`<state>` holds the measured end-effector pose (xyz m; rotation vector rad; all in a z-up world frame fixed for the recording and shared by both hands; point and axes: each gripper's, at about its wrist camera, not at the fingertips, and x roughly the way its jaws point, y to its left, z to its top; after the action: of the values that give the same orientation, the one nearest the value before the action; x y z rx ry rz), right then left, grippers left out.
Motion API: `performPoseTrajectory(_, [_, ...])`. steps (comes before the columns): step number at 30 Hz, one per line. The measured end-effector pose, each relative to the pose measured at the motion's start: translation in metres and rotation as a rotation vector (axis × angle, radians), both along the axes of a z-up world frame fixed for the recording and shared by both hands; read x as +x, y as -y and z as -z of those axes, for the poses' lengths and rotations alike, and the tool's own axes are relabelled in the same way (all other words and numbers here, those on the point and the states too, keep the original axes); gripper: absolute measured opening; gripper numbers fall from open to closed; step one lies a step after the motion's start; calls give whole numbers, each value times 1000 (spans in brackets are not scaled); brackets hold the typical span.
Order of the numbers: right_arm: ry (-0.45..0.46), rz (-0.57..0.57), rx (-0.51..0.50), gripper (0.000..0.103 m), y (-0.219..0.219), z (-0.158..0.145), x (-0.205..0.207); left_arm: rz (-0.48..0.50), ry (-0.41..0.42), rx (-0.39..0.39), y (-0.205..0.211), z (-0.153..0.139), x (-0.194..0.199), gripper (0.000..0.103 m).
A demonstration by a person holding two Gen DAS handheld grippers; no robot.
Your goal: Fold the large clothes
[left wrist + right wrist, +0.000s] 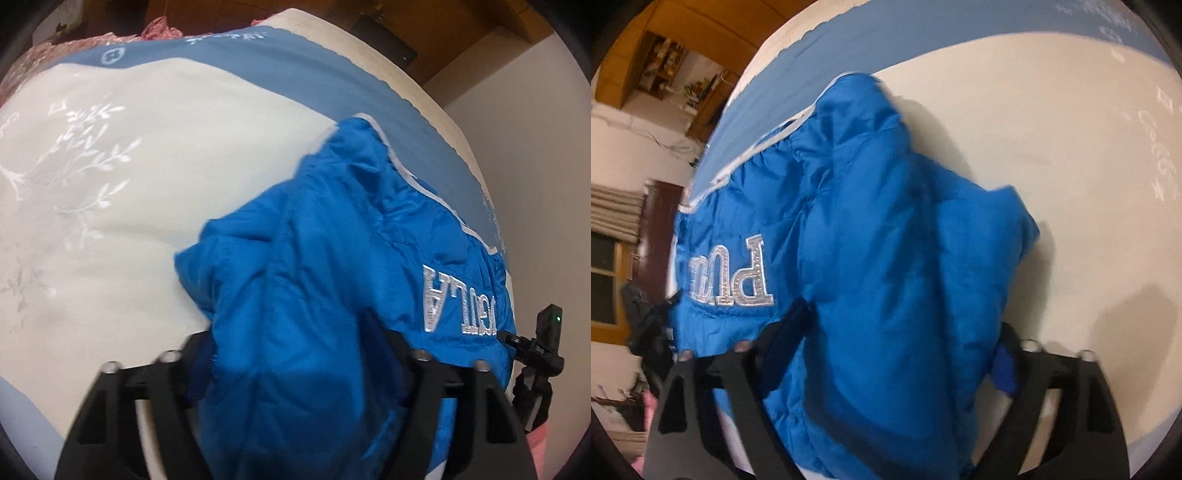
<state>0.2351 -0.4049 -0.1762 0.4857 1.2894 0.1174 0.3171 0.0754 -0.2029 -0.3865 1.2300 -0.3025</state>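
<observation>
A bright blue padded jacket [332,258] with silver stitched letters lies bunched on a bed with a white and light-blue cover [110,166]. In the left wrist view my left gripper [295,354] has its black fingers [192,354] on either side of a thick fold of the jacket, which fills the gap. In the right wrist view the jacket [886,240] likewise fills the gap of my right gripper [901,339], with fingers [790,325] on both sides of a bulky fold. The fingertips are partly hidden by cloth.
The bed's blue border [258,66] runs along the far edge. Pink cloth [159,29] lies at the far left corner. A black device with a green light [550,325] sits at the jacket's right. Wooden furniture [665,62] and a window [605,266] stand beyond the bed.
</observation>
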Motion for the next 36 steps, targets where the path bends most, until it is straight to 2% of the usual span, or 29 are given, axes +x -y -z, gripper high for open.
performPoseTrajectory(1, [9, -13, -5, 63, -4, -2, 0, -1, 3, 2, 1, -2, -1, 45])
performPoseTrajectory(3, [25, -7, 24, 39, -5, -8, 0, -7, 14, 21, 6, -9, -4, 31])
performPoseTrajectory(4, [37, -8, 32, 34, -5, -13, -4, -12, 20, 24, 6, -12, -5, 24])
performPoseTrajectory(6, [66, -4, 66, 25, -1, -23, -11, -24, 39, 31, 8, -21, -11, 18])
performPoseTrajectory(11, [126, 11, 155, 21, 5, -59, -40, -23, 90, 8, 5, -59, -31, 13])
performPoseTrajectory(15, [148, -25, 150, 20, -3, -89, -73, 28, 126, 18, 7, -92, -59, 13])
performPoseTrajectory(21, [153, -80, 131, 20, -20, -121, -154, 81, 139, 13, -3, -116, -113, 13])
performPoseTrajectory(26, [133, -82, 139, 20, -29, -119, -202, 93, 133, 27, -22, -115, -161, 13])
performPoseTrajectory(30, [98, -59, 156, 20, -35, -105, -231, 102, 128, 47, -29, -108, -188, 13])
performPoseTrajectory(36, [38, -33, 142, 20, -43, -75, -235, 95, 70, 88, -36, -65, -202, 14])
